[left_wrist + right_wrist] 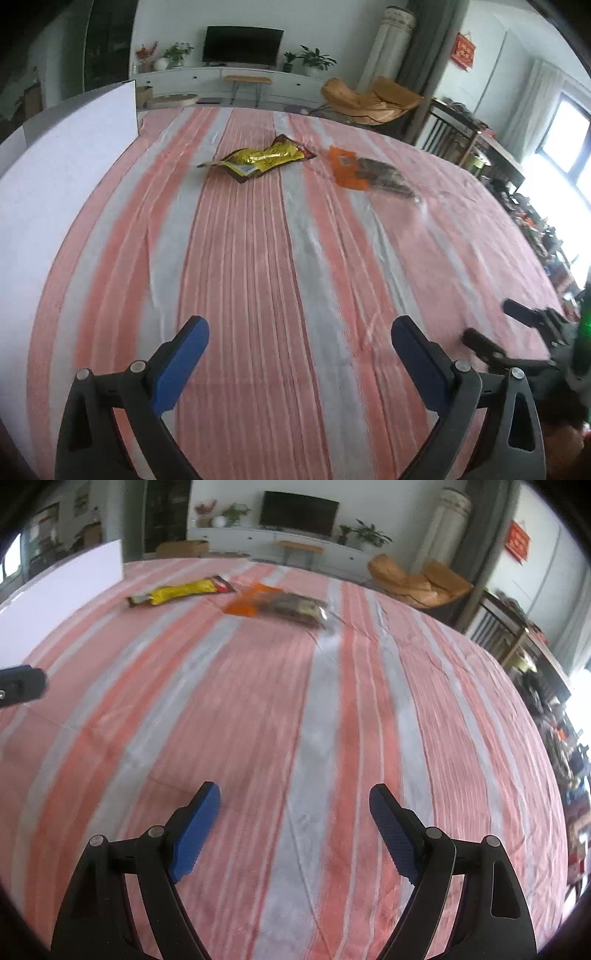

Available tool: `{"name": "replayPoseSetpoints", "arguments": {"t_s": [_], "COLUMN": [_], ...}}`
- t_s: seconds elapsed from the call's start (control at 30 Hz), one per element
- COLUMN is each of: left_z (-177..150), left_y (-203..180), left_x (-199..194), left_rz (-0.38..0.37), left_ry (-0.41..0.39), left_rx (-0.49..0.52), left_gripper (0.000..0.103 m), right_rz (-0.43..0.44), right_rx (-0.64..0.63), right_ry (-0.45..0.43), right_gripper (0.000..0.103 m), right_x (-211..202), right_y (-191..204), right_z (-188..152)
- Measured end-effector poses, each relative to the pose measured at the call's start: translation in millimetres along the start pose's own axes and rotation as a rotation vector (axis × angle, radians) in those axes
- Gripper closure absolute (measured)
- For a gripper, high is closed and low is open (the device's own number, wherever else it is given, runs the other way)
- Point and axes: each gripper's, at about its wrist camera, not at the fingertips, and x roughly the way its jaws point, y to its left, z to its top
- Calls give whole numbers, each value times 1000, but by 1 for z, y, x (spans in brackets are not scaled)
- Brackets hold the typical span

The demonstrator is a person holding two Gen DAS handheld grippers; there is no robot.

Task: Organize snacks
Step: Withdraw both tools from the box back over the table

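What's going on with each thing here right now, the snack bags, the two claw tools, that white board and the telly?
Yellow snack bag: lying flat on the striped cloth, crumpled, untouched.
Orange and clear snack bag: lying flat beside it, untouched.
Left gripper: open, empty.
Right gripper: open, empty.
White board: standing upright at the cloth's edge.
TV: screen dark.

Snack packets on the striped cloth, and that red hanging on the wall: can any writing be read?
Yellow packet: print visible, too blurred to read.
Orange-and-clear packet: print too blurred to read.
Red wall hanging: gold marks, too small to read.
No legible text anywhere else.
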Motion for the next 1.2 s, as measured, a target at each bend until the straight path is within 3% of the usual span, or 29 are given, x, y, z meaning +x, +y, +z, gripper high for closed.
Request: {"name": "replayPoseSetpoints", "arguments": {"t_s": [0.07,0.3,0.47,0.83,0.93,1.03,1.13,1.2], "left_z": [-3,-9,-12,-12,-12,-12,-12,-12], "left_y": [-4,-7,-21,-20,-20,-20,-20,-20], "left_x": [12,25,30,31,31,31,31,31], "left_rz": [44,62,156,153,154,153,153,154], "left_ry": [3,43,80,80,80,79,80,79], "left_rx": [24,62,135,135,134,134,134,135], "left_gripper": [4,1,0,0,0,0,0,0], "right_rz": [5,-38,-65,-211,-177,-81,111,129], "right_rx": [35,57,51,-65,-40,36,192,205], "right_ry": [-15,-19,-18,-62,-53,-23,39,31], "right_gripper": [16,12,10,10,10,10,8,7], "right_x": [2,9,10,4,4,9,22,23], "right_y": [-2,2,4,27,21,3,-28,-32], "right_z": [1,3,3,1,1,2,0,-1]}}
